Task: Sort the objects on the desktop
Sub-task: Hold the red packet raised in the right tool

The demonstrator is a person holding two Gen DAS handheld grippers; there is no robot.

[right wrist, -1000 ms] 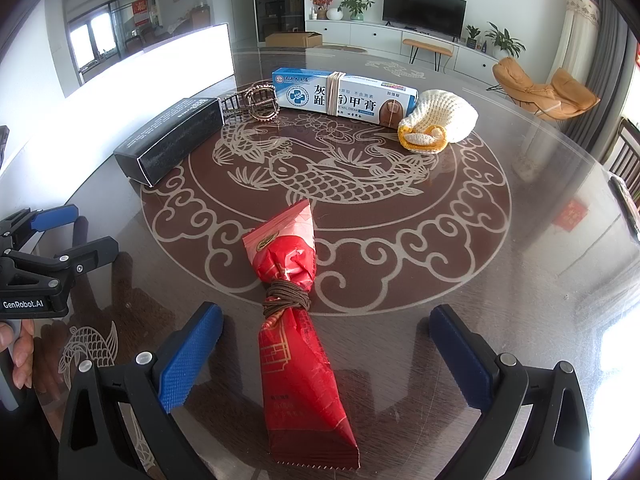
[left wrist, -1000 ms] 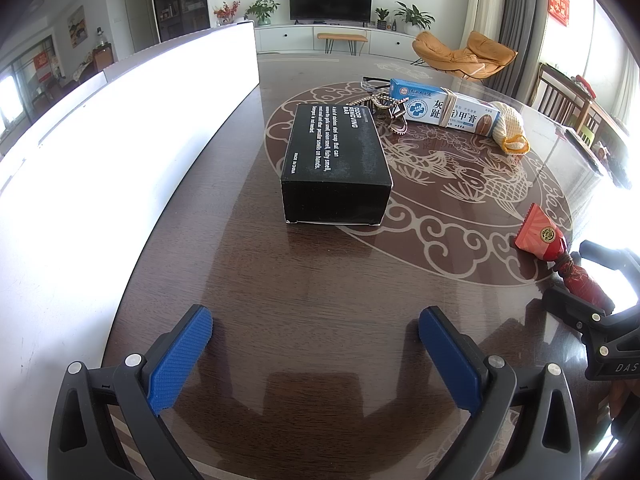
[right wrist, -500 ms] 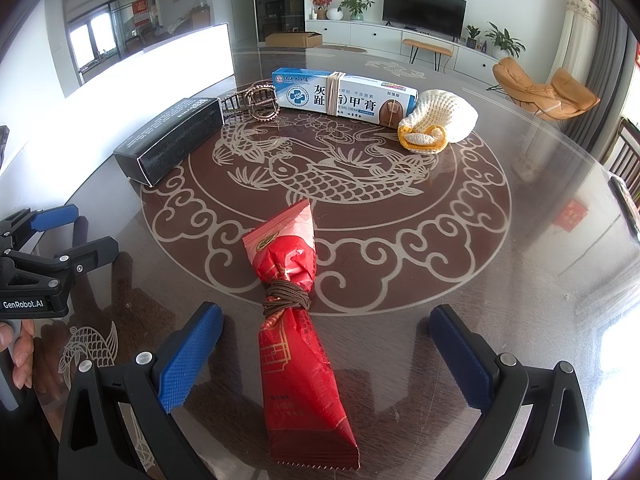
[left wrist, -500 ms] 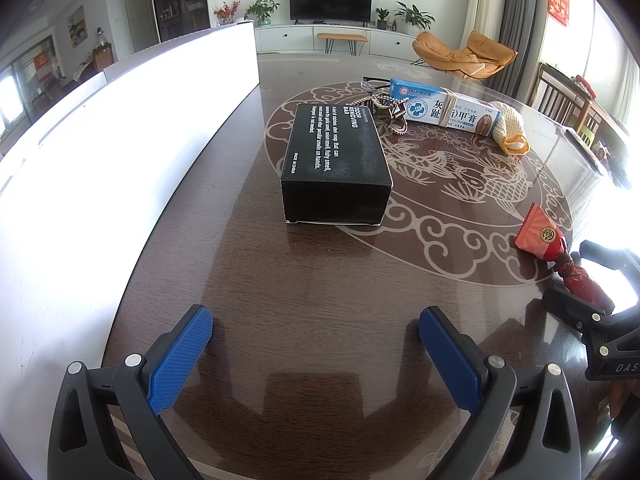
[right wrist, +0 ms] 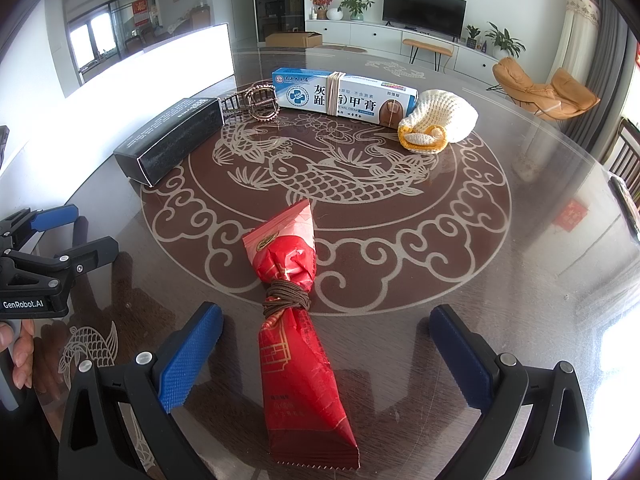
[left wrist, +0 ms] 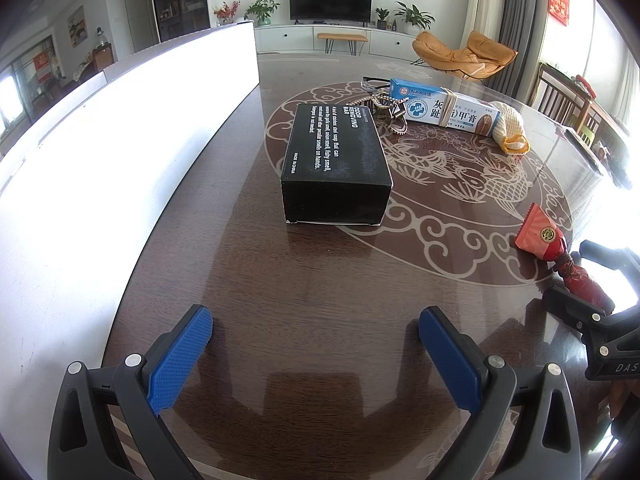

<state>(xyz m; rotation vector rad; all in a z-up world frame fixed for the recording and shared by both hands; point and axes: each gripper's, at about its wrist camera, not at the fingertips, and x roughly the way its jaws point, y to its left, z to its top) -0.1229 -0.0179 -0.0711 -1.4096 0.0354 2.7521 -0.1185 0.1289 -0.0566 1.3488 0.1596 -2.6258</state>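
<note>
While both tools sit wide open, nothing's grabbed yet.
Right tool (right wrist: 326, 354) straddles the red packet (right wrist: 298, 344) lying on the worktop (right wrist: 500, 280); looks light and crinkly, so I'd pinch near the cord-wrapped waist. Left tool (left wrist: 316, 352) is empty.

Red packet (right wrist: 298, 344), black box (left wrist: 334, 160), blue-white carton (right wrist: 344, 96), cream-yellow knit (right wrist: 438, 120), fish-patterned brown table (right wrist: 400, 240)

1 black box (left wrist: 335, 160), 1 cream carton (right wrist: 344, 96), 1 red packet (right wrist: 298, 320), 1 knit pouch (right wrist: 440, 120), 1 metal trinket (right wrist: 256, 102).
</note>
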